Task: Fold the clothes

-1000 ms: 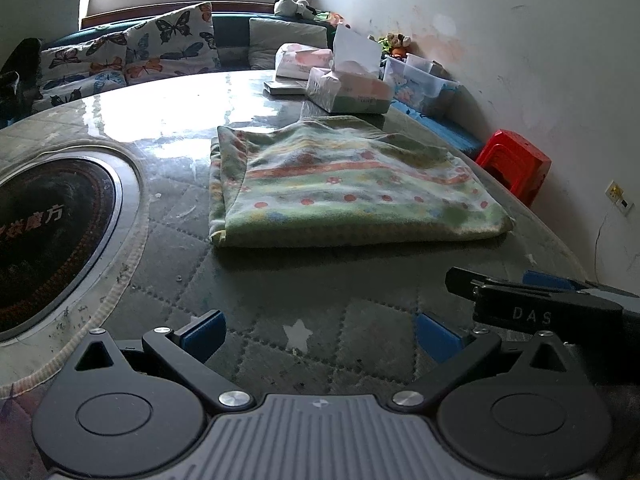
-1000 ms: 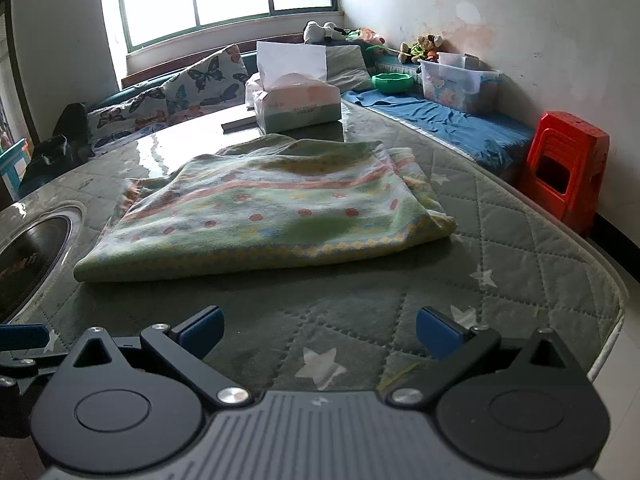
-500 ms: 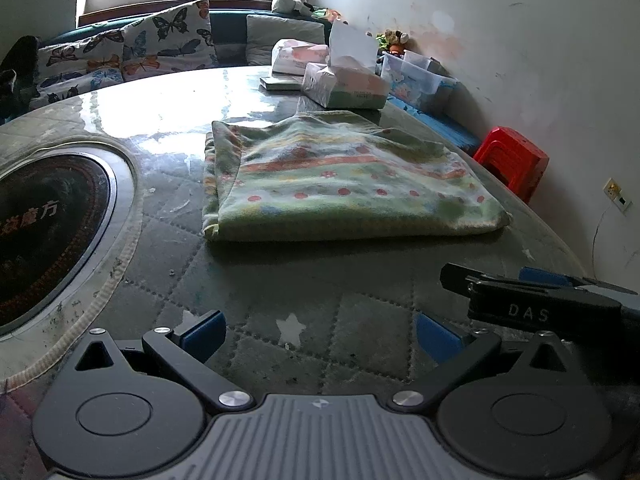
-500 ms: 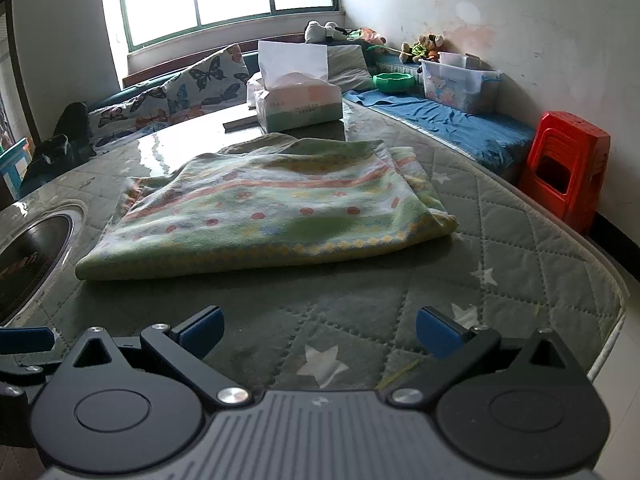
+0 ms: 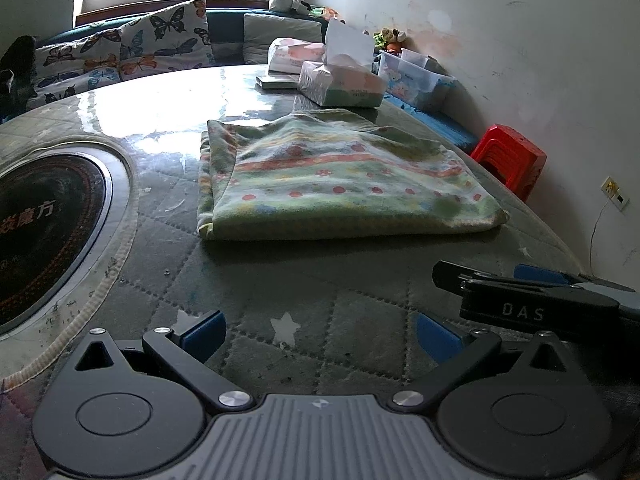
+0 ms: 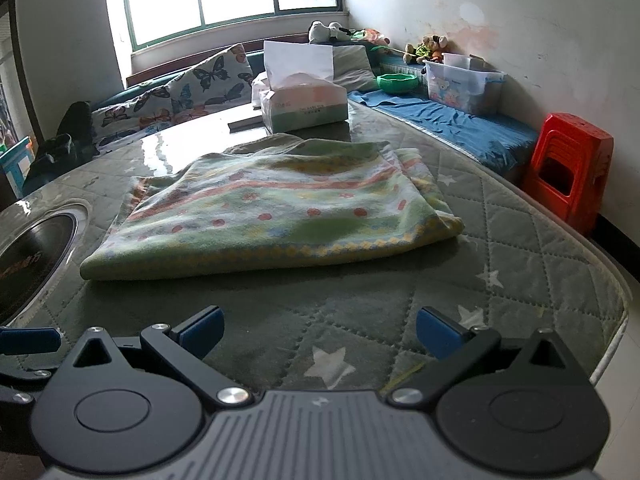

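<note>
A green cloth (image 5: 340,184) with red stripes and dots lies folded into a flat rectangle on the quilted green table cover (image 5: 280,288); the right wrist view shows the same cloth (image 6: 272,216) ahead of me. My left gripper (image 5: 320,334) hovers open over bare cover, well short of the cloth's near edge, holding nothing. My right gripper (image 6: 318,332) is open too, empty, and apart from the cloth. In the left wrist view the right gripper's body (image 5: 532,300) lies at the right.
A tissue box (image 6: 302,102) and a flat book stand behind the cloth. A round black hotplate (image 5: 36,232) is sunk into the table at the left. Beyond the right edge are a red stool (image 6: 568,168), a blue-covered bench (image 6: 448,128) and a plastic bin (image 6: 460,82).
Both grippers have drifted slightly back and up from the cloth; the cloth itself has not moved and both grippers stay open.
</note>
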A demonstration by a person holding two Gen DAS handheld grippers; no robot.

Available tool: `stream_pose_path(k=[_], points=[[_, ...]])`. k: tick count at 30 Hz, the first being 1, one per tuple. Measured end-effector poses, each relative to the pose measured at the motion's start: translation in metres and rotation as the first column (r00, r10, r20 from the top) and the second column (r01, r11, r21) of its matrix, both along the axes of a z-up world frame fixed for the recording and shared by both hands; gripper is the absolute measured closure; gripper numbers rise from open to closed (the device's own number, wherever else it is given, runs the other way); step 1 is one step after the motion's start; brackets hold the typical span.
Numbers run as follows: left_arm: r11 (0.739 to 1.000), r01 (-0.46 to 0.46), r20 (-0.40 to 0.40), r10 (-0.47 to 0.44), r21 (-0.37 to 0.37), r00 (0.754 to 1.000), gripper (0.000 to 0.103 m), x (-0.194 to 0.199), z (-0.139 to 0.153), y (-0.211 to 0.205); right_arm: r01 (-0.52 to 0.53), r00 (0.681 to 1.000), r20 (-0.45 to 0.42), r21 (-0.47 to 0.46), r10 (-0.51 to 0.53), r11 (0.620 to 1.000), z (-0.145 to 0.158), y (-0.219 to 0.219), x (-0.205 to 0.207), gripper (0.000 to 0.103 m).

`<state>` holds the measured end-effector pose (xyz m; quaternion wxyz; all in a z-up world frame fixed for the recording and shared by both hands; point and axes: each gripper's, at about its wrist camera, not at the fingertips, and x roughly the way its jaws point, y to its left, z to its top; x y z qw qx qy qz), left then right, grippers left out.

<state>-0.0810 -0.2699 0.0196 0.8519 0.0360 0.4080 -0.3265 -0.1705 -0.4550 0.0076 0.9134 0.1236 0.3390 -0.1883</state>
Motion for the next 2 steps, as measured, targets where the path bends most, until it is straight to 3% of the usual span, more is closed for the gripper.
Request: stream_pose_path(k=[2], points=[[1.000,0.000,-0.001,0.000,0.002,1.000,0.000,0.0000,0.0000,0.0001,0.000,1.000,0.000,0.000,0.000,1.000,-0.0002,0.0000,0.0002,0.000]])
